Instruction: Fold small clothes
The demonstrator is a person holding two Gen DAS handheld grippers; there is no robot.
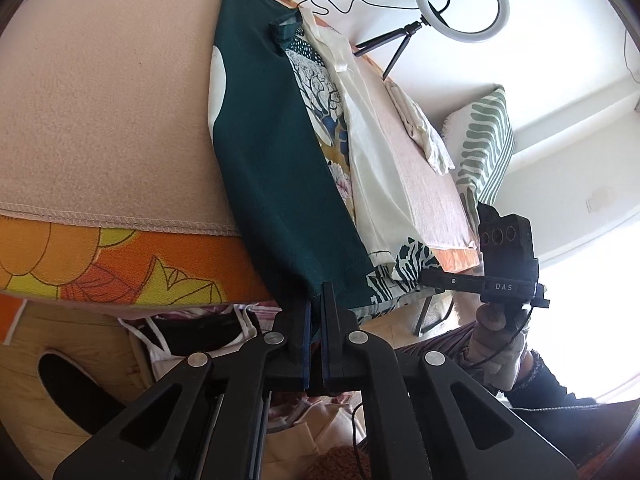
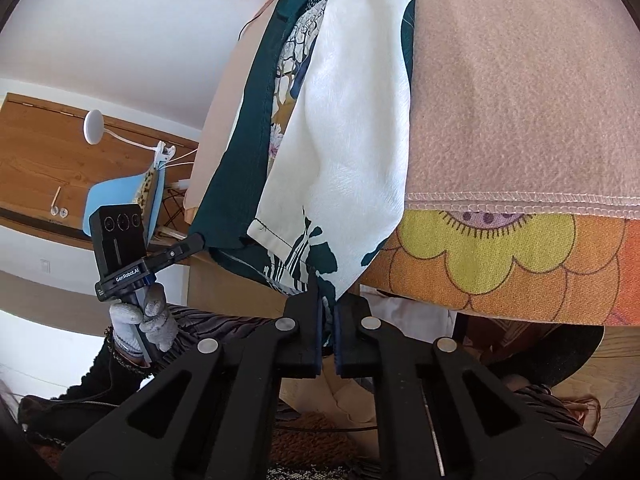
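Black left gripper (image 1: 317, 292) clenched on the hem of the dark green and white printed garment (image 1: 276, 152), which lies across the pink fleece blanket (image 1: 104, 112) on the orange floral-covered table (image 1: 132, 264). Black right gripper (image 2: 325, 300) clenched on the same garment's white printed corner.

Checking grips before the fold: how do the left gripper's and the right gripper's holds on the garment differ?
The left gripper pinches the plain dark-green hem of the garment; the right gripper pinches the white, green-patterned corner. The left gripper's cloth runs up taut and flat; the right gripper's cloth hangs in loose folds. Both are shut on the near edge, which overhangs the pink blanket.
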